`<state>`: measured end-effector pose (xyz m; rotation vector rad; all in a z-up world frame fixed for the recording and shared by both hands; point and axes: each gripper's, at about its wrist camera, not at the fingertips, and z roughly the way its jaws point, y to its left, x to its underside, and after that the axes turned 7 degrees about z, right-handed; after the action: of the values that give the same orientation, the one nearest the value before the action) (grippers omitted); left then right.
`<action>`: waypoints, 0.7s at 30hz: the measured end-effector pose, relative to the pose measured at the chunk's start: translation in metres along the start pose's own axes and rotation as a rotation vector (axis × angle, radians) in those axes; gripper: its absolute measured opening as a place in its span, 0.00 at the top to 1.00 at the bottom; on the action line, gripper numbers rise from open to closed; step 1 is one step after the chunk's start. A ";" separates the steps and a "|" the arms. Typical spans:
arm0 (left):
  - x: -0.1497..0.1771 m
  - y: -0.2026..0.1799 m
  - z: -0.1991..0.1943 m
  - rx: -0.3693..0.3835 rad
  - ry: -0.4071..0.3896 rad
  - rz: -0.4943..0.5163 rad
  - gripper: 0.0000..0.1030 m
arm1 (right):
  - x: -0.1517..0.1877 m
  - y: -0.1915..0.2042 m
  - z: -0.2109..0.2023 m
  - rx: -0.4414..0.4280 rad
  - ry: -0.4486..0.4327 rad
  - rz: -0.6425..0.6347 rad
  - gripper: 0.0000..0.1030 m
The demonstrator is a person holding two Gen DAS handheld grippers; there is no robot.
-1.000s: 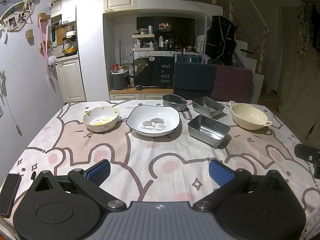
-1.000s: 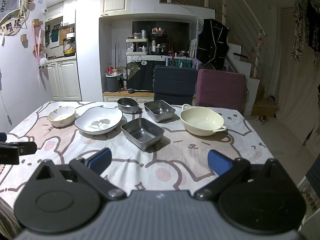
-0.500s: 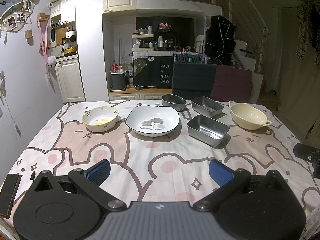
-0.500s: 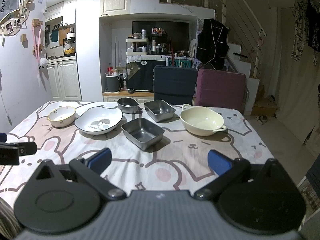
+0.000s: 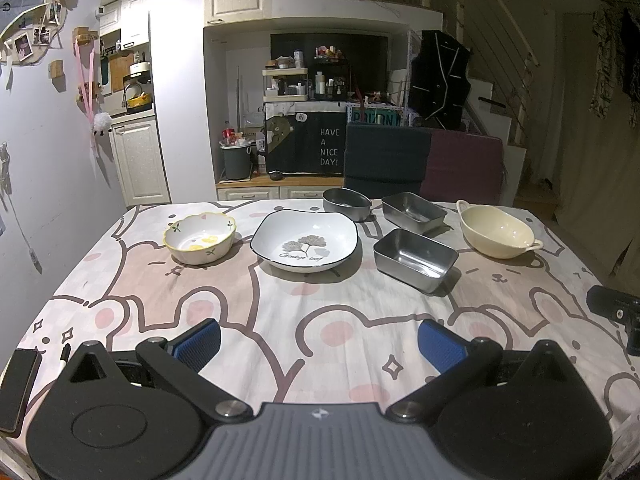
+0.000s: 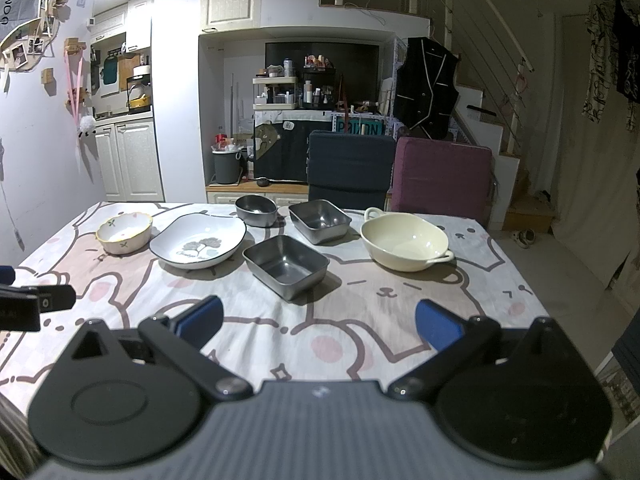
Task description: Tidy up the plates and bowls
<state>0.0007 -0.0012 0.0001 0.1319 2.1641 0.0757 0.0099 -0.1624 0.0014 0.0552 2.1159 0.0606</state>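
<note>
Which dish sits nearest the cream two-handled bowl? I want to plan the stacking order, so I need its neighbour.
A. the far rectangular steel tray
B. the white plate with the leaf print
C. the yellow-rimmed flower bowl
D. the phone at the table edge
A: the far rectangular steel tray lies just left of the cream two-handled bowl, with only a narrow strip of tablecloth between them.

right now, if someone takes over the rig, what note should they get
Left claw: open, empty, over the near cloth.
Right claw: open, empty.
On the table, all apart: floral bowl, leaf plate, round steel bowl, two steel trays, cream handled bowl.
Done: nothing stacked.
Left: group all six pieces.
</note>
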 end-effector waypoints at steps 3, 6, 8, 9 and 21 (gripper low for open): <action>0.000 0.000 0.000 0.000 0.000 0.000 0.00 | 0.000 0.000 0.000 0.000 0.000 0.000 0.00; 0.000 0.000 0.000 -0.001 0.000 0.000 0.00 | 0.000 0.000 0.000 0.000 0.001 0.000 0.00; 0.000 0.000 0.000 0.000 0.000 0.000 0.00 | 0.000 0.000 0.000 0.000 0.001 0.000 0.00; 0.000 0.000 0.000 0.000 0.000 0.000 0.00 | 0.000 0.000 0.000 0.000 0.001 0.000 0.00; 0.001 -0.009 0.011 -0.006 0.004 0.000 0.00 | -0.002 0.007 0.005 -0.040 0.000 -0.022 0.00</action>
<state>0.0089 -0.0102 -0.0077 0.1290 2.1676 0.0826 0.0153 -0.1556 0.0014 0.0086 2.1139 0.0898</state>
